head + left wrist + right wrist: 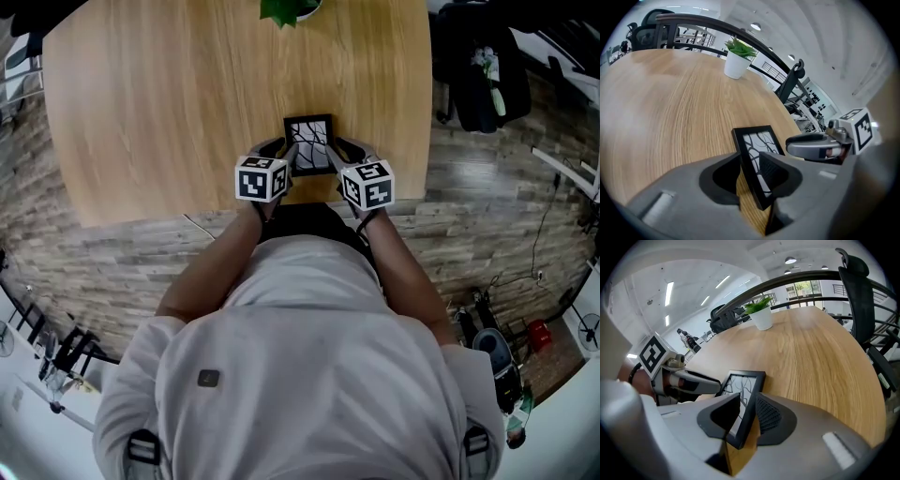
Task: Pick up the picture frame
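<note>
A small black picture frame (308,142) with a white, black-branched print sits near the front edge of the wooden table (169,112). My left gripper (278,150) is at its left side and my right gripper (343,150) at its right. In the left gripper view the frame's (759,150) left edge runs between the wide-apart jaws of the left gripper (750,177), with a gap on the outer side. In the right gripper view the frame's (740,392) right edge likewise stands between the spread jaws of the right gripper (743,420). Neither gripper clamps the frame.
A potted green plant (286,9) in a white pot (737,65) stands at the table's far edge. A black office chair (858,282) is off the table's right side, and dark bags (478,84) lie on the floor to the right. The person's body is close behind the table's front edge.
</note>
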